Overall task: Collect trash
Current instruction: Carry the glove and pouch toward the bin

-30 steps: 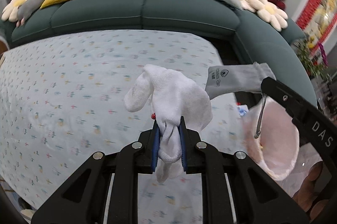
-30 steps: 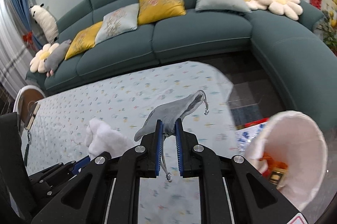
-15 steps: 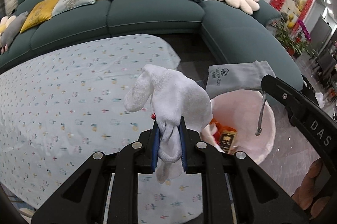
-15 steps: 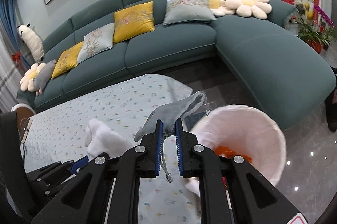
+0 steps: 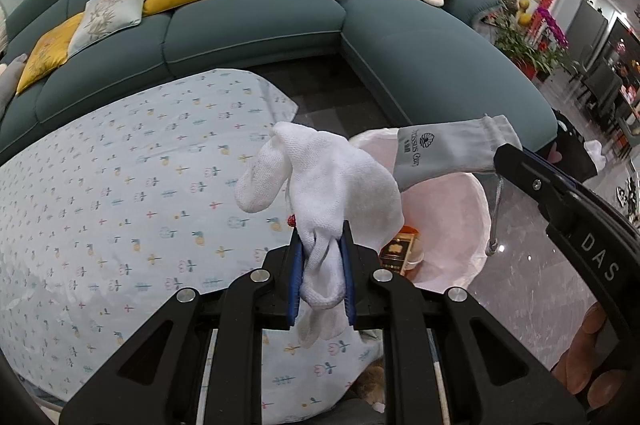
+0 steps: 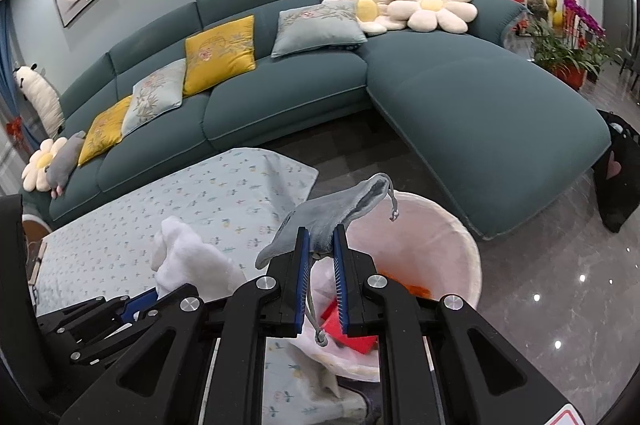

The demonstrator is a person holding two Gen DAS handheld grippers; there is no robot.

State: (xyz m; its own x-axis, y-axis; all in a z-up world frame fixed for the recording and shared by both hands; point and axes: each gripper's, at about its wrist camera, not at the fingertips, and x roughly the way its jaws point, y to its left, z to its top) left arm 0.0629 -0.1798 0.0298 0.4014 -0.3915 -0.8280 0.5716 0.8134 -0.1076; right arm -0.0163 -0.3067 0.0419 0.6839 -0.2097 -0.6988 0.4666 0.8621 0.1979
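The left gripper (image 5: 321, 261) pinches a white knitted sock (image 5: 328, 185), bunched upward toward 12 o'clock. The right gripper (image 6: 320, 245) is clamped on a grey drawstring pouch (image 6: 332, 213) with small, unreadable print. The white-lined bin (image 6: 440, 237) sits at 3 o'clock of the sock. "DAS" marks the right gripper's arm.

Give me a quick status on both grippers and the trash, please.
Left gripper shut on white knitted sock. Right gripper shut on grey drawstring pouch. Both above the white-lined bin. Nothing in the way.
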